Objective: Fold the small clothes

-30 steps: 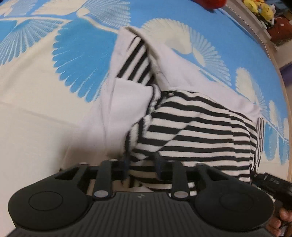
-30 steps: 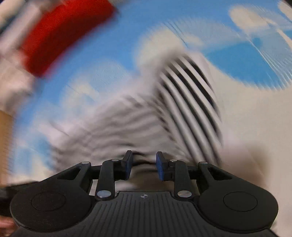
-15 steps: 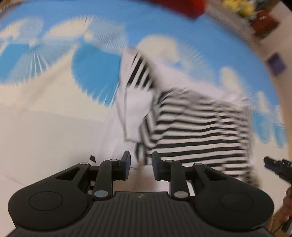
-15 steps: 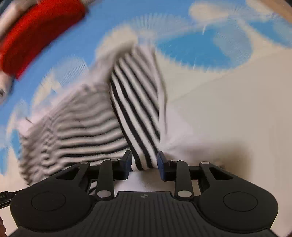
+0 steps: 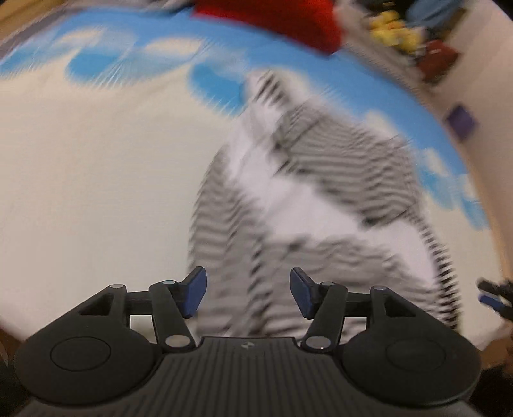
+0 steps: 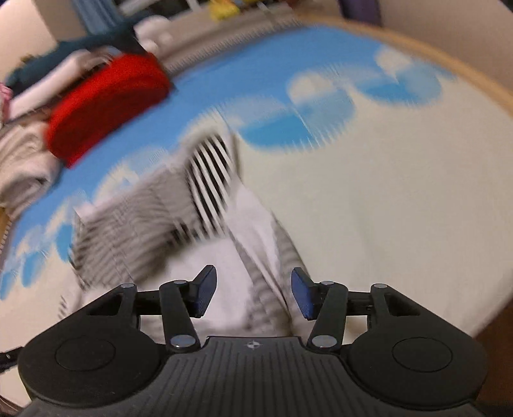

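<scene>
A small black-and-white striped garment [image 5: 320, 199] with plain white panels lies partly folded on the blue-and-cream bedspread [image 5: 96, 166]. In the left wrist view my left gripper [image 5: 248, 293] hangs over its near edge, jaws opening, blue pads wide apart and clear of the cloth. In the right wrist view the same garment [image 6: 192, 199] stretches away from my right gripper [image 6: 253, 293], whose jaws are also opening, with cloth below the gap but nothing pinched. The right gripper's tip [image 5: 493, 296] shows at the right edge of the left view. Both views are motion-blurred.
A red folded cloth [image 6: 105, 102] lies at the far side of the bed beside a pile of pale and dark clothes [image 6: 48, 80]. Yellow toys and clutter [image 5: 394, 29] sit beyond the bed's far corner. The bed's wooden edge [image 6: 465, 73] curves along the right.
Both grippers let go of the striped garment and drew back from it, their jaws spreading wide. The garment now lies farther from both cameras, dropped on the bedspread.
</scene>
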